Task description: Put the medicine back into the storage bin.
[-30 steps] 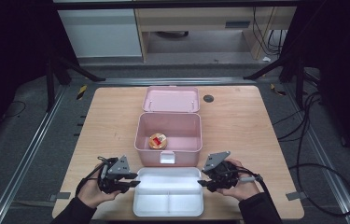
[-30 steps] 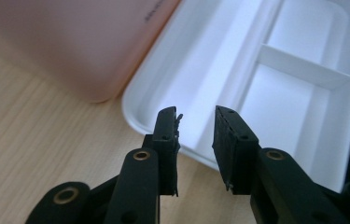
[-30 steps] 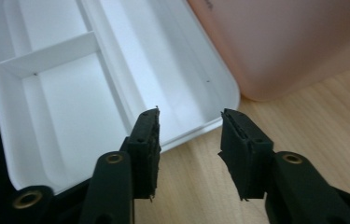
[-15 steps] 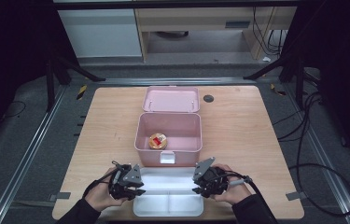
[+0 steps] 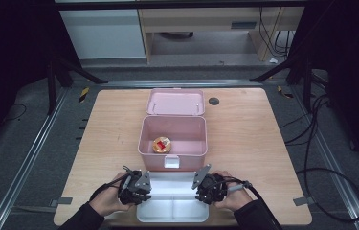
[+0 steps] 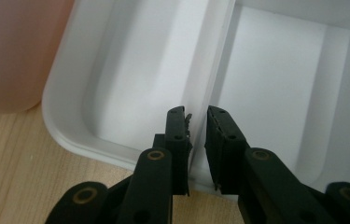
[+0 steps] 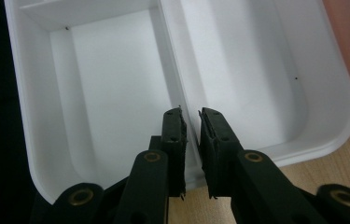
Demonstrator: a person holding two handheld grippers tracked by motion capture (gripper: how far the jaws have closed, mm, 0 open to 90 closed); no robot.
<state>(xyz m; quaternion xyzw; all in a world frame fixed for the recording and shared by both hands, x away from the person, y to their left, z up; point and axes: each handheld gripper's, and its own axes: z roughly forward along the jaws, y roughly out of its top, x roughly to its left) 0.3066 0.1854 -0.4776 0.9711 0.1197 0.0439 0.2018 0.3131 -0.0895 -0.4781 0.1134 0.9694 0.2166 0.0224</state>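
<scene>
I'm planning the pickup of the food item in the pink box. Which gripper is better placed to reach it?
Left, slightly. The round food item lies in the pink box's left half, and the left gripper sits on that side of the white tray. The right gripper is farther across.

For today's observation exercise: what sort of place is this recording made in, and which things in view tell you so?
Probably a lab or workshop set up for recording, not a kitchen. A bare wooden table stands on a dark floor between metal rails, loose cables trail beside it, and desks line the back.
</scene>
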